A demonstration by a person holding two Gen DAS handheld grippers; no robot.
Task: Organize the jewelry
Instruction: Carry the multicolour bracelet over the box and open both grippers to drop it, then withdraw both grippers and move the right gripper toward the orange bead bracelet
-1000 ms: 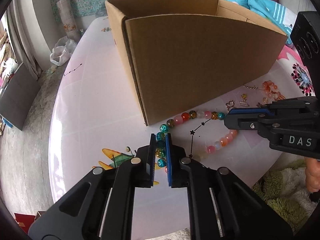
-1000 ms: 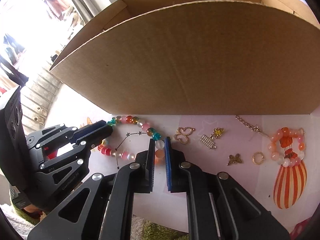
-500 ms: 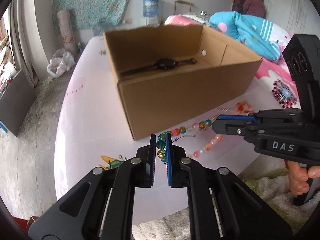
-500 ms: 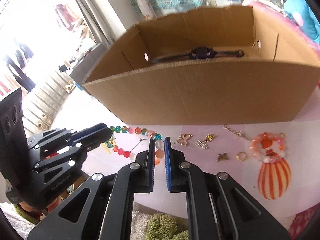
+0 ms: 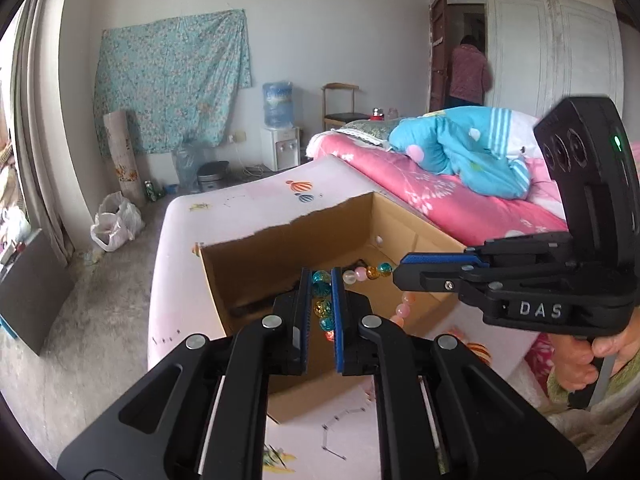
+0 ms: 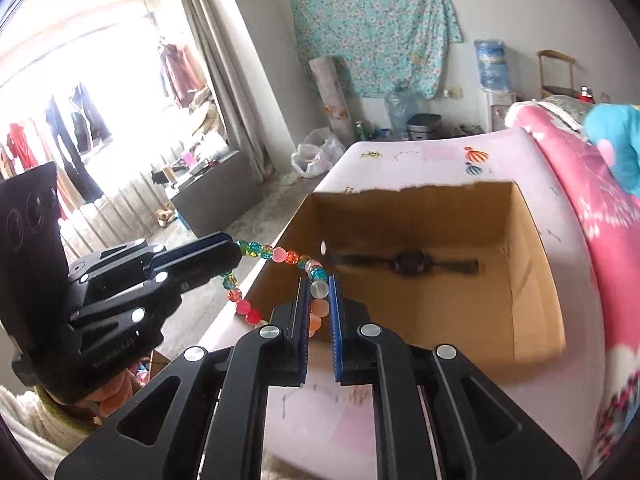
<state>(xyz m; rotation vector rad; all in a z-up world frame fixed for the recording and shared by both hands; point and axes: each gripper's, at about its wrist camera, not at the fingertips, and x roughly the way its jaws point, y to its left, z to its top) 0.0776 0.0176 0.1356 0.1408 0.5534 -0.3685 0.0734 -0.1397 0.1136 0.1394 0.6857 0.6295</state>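
Note:
A string of coloured glass beads (image 5: 362,274) hangs in the air between both grippers. My left gripper (image 5: 321,280) is shut on its teal and amber beads. My right gripper (image 6: 319,286) is shut on its white and peach beads (image 6: 319,304). The strand (image 6: 280,255) sags between them, held above the near edge of an open cardboard box (image 6: 532,292). A black wristwatch (image 6: 408,263) lies on the box floor. In the left wrist view the right gripper (image 5: 404,270) reaches in from the right, with a hand on its grip. In the right wrist view the left gripper (image 6: 236,254) comes in from the left.
The box (image 5: 248,268) stands on a pink table (image 5: 176,288) with balloon prints. A bed with a pink cover and blue blanket (image 5: 460,152) runs along the table's right. A person (image 5: 468,72) stands in the far doorway. A small orange item (image 5: 476,348) lies on the table beside the box.
Both grippers have lifted the bead string off the table, from in front of the box wall to above its near rim. The box interior and room now show.

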